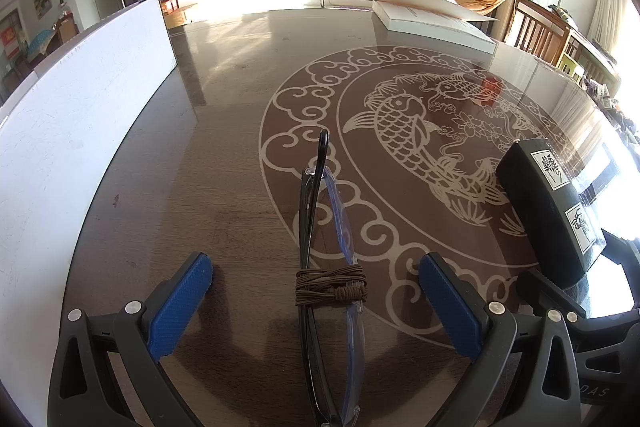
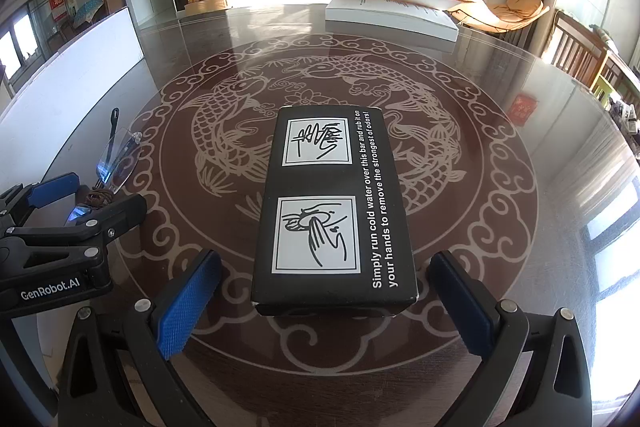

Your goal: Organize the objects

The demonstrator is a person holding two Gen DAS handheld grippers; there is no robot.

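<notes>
While both claws stand spread wide and grip nothing, each straddles its target on the bench (image 2: 500,115): the left claw (image 1: 316,291) around the folded glasses (image 1: 320,227), the right claw (image 2: 324,291) around the black box (image 2: 332,211). Judging by this, close gently at the cord-wrapped middle of the glasses; pinch the box by its long sides, squarely; lift level.

Brown table (image 2: 500,187) bears a cream carp-and-cloud pattern; the box (image 2: 334,211) at 12 o'clock is black with white pictures; gripper pads (image 2: 188,307) blue.

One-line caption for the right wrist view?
Open right gripper straddles black printed cardboard box on fish-patterned glass table.
</notes>
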